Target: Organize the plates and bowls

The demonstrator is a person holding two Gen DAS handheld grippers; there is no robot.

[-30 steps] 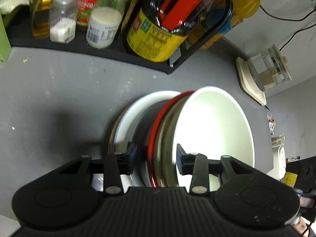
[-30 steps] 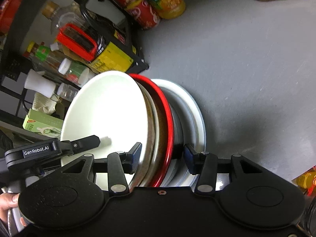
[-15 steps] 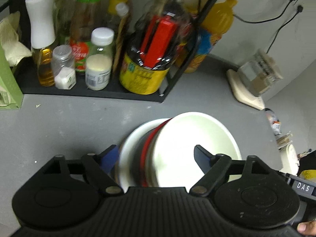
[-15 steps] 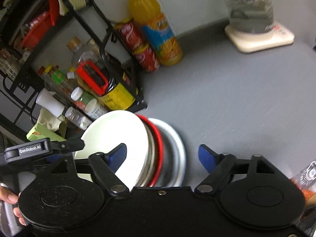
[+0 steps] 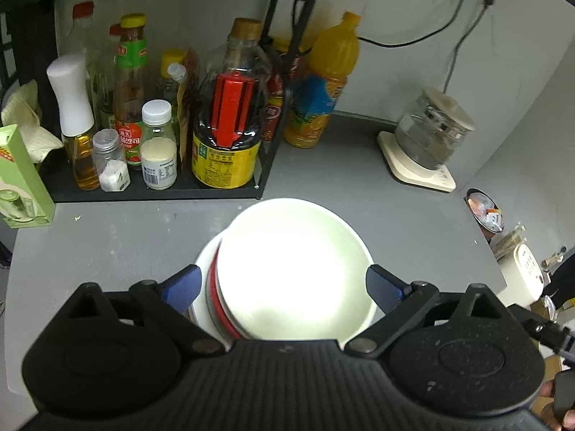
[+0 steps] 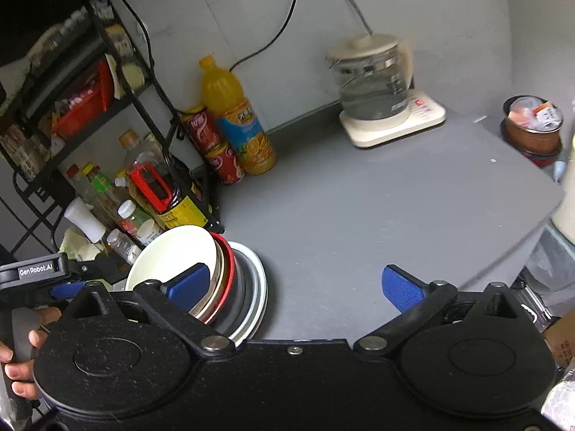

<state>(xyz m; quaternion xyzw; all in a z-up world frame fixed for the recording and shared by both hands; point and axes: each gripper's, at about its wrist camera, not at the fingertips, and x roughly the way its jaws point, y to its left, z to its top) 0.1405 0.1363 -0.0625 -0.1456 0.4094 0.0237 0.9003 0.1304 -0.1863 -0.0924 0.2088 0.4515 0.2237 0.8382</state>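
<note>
A stack of dishes stands on the grey counter [image 5: 107, 237]: a white bowl [image 5: 291, 269] on top, a red-rimmed dish [image 5: 212, 287] under it and a white plate [image 5: 203, 262] at the bottom. The stack also shows in the right wrist view, with the white bowl [image 6: 172, 255], the red-rimmed dish [image 6: 230, 269] and the bottom plate [image 6: 257, 287]. My left gripper [image 5: 284, 287] is open above the stack, holding nothing. My right gripper [image 6: 302, 283] is open and empty, raised to the right of the stack.
A black rack [image 5: 158, 190] with sauce bottles and jars stands behind the stack. An orange juice bottle [image 5: 323, 86] and cans stand beside it. A glass kettle [image 5: 431, 133] sits on its base at the back right. A small bin [image 6: 532, 125] is at the counter's right edge.
Both grippers opened, let go of the dish stack and pulled up and back. The stack now rests on the counter.
</note>
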